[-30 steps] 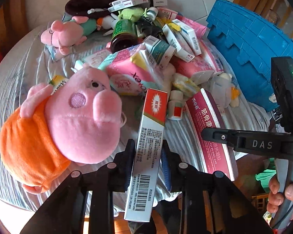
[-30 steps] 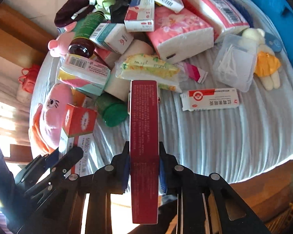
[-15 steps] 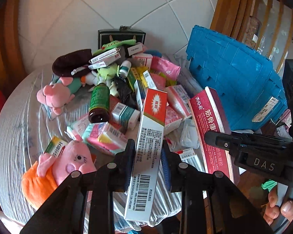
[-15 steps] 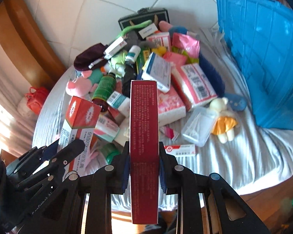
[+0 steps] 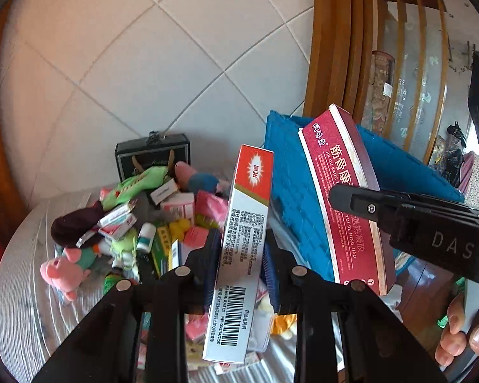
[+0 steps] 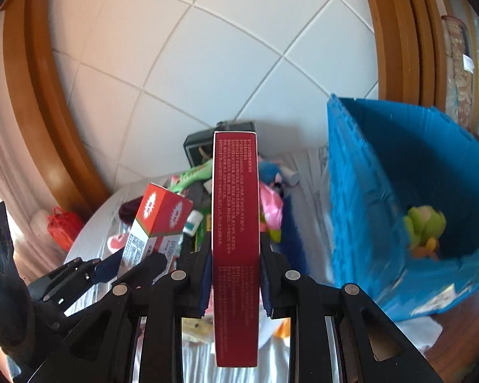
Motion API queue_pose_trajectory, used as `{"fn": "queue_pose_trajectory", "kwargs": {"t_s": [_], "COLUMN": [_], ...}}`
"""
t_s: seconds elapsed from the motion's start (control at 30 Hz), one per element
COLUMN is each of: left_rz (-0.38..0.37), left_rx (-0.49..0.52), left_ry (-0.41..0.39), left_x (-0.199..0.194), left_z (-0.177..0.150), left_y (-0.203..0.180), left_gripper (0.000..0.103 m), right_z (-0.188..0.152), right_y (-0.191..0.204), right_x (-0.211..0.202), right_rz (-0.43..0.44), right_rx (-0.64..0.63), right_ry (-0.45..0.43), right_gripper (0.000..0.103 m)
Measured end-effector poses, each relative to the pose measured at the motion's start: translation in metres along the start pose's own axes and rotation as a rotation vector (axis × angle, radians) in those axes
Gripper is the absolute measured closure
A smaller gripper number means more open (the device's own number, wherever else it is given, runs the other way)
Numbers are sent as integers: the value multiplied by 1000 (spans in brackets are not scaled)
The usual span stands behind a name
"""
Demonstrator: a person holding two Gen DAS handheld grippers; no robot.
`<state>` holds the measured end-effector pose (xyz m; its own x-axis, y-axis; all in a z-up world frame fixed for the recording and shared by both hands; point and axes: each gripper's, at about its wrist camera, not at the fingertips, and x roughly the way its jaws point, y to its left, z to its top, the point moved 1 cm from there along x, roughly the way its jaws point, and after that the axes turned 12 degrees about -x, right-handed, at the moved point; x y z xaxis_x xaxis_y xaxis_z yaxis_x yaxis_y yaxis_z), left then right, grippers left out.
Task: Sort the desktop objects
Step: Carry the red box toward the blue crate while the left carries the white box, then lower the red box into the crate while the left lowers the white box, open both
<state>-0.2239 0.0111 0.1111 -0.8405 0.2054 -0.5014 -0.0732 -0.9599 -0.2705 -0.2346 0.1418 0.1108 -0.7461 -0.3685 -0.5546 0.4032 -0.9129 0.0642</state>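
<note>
The left gripper (image 5: 241, 260) is clamping a red-and-white box (image 5: 239, 249), its pads pressing the box's two narrow sides. The box is standing with its long axis running straight ahead along the fingers, the red starburst end pointing away and the barcode end hanging back toward the camera. The right gripper (image 6: 236, 274) is likewise closed tight on a dark red box (image 6: 235, 249), gripped across its thin dimension, long axis also running forward along the fingers, so only a narrow printed face is showing in the right wrist view.

Both boxes are riding clear above the counter (image 5: 25, 290), where the heap of loose items is lying below and ahead of the grippers: a pink pig plush (image 5: 67, 271), small medicine cartons, a green bottle and a dark gift bag (image 5: 153, 156) at the far end.

The relation that matters next is where the blue crate (image 6: 383, 191) is sitting. It is lying ahead and to the right of the right gripper, its open mouth facing up and partly toward that camera, with a green plush toy (image 6: 424, 226) already inside. From the left gripper the crate is also off to the right, but the dark red box and the right gripper are standing between it and the crate. So the right hand is judged to be nearer, and it probably ought to go in first, tipping its box end-first over the near wall, while the left one is waiting its turn.
</note>
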Motion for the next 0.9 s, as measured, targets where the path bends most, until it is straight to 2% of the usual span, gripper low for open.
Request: {"fn": "queue_pose_trajectory", "kwargs": {"t_s": [0.1, 0.23, 0.4, 0.47, 0.53, 0.67, 0.8, 0.9], "left_rz": [-29, -67, -103, -127, -117, 0, 100, 152], "left_rx": [14, 28, 38, 19, 2, 21, 19, 35], "left_ry": [-35, -50, 30, 110, 206, 372, 547, 666], "left_x": [20, 57, 126, 164, 210, 299, 370, 399], "left_z": [33, 76, 122, 132, 136, 125, 97, 68], "left_y": [-46, -117, -206, -234, -255, -280, -279, -270], "left_gripper": [77, 77, 77, 77, 77, 77, 77, 77], "right_z": [33, 74, 112, 118, 116, 89, 46, 16], "right_y": [-51, -129, -238, -282, -321, -392, -427, -438], "right_x": [-16, -29, -12, 8, 33, 96, 157, 191], "right_rz": [-20, -117, -235, -267, -284, -220, -146, -124], "right_rx": [-1, -42, -78, -77, -77, -8, 64, 83], "right_ry": [-61, -91, -4, 56, 127, 305, 474, 579], "right_gripper": [79, 79, 79, 79, 79, 79, 79, 79]}}
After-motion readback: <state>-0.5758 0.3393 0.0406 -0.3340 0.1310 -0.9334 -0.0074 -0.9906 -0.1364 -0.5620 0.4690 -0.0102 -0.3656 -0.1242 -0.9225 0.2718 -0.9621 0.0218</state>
